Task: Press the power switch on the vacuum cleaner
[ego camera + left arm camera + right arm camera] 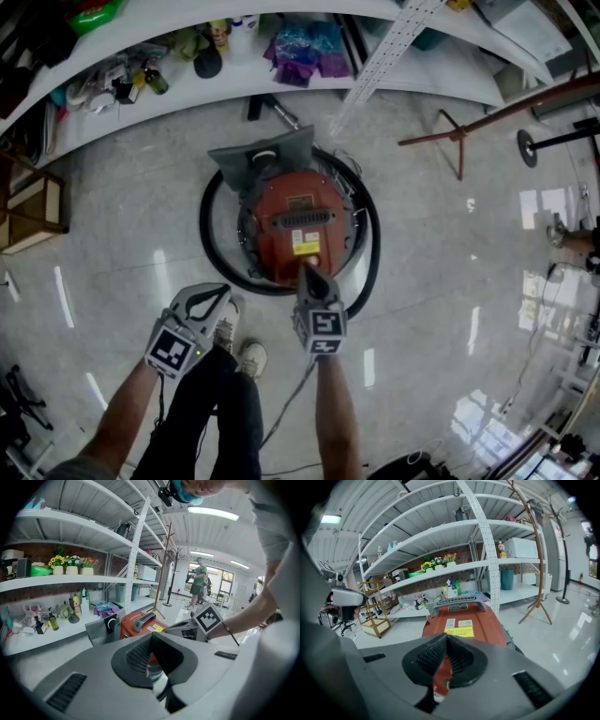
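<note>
A round red vacuum cleaner (298, 230) with a grey handle and a yellow label stands on the pale floor, and also shows in the right gripper view (461, 625) and the left gripper view (138, 623). My right gripper (307, 269) is shut, its tip down on the near edge of the red lid. In its own view the right gripper (447, 638) points at the lid just before the yellow label. I cannot make out the switch itself. My left gripper (223, 292) is shut and empty, held back to the left by my leg. The left gripper (151, 638) faces the vacuum from the side.
A black hose (208, 234) coils around the vacuum, and a grey floor head (267, 155) lies behind it. A white shelf (187, 89) with bottles and bags runs along the back. A brown coat stand (459, 141) is at the right, a wooden rack (28, 211) at the left.
</note>
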### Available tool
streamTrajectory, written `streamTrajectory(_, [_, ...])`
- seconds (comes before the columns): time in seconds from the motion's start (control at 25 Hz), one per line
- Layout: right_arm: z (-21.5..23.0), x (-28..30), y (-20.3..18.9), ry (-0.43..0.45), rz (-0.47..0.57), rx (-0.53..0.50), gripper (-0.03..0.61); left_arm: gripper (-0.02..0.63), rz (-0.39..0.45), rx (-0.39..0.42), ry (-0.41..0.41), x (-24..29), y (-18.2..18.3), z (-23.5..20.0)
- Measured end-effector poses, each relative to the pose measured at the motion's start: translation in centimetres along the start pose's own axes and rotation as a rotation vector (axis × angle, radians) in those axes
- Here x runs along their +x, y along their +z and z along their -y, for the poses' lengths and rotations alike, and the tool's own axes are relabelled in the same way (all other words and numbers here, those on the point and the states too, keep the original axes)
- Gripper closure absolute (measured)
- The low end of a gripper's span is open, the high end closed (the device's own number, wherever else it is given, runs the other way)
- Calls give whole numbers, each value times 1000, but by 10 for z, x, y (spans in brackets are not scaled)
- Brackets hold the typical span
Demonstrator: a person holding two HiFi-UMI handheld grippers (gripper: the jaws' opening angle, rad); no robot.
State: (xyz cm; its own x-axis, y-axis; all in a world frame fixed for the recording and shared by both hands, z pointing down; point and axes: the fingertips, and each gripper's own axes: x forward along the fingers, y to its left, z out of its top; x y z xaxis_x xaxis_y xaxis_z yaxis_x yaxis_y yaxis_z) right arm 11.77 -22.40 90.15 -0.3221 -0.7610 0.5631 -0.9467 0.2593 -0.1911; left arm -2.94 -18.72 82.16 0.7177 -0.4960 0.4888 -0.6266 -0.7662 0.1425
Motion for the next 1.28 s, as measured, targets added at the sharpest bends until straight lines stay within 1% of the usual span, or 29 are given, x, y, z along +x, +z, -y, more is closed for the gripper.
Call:
streamTrajectory(0.48, [-2,2,-2,-21,-6,-56,566,604,-10,-12,-15,1,-9,6])
streamTrajectory(0.96, [-3,3,-3,-19,-6,-56,566,604,-6,-14,-17,2,-14,6])
streamTrajectory(1.16, [-3,4,-1,-23,12,-46,566,604,-8,-17,-19,1,-15,8])
streamTrajectory(1.28, [-2,3,-1,-30,7,-59,566,604,-12,-24,-19,0,-17,9])
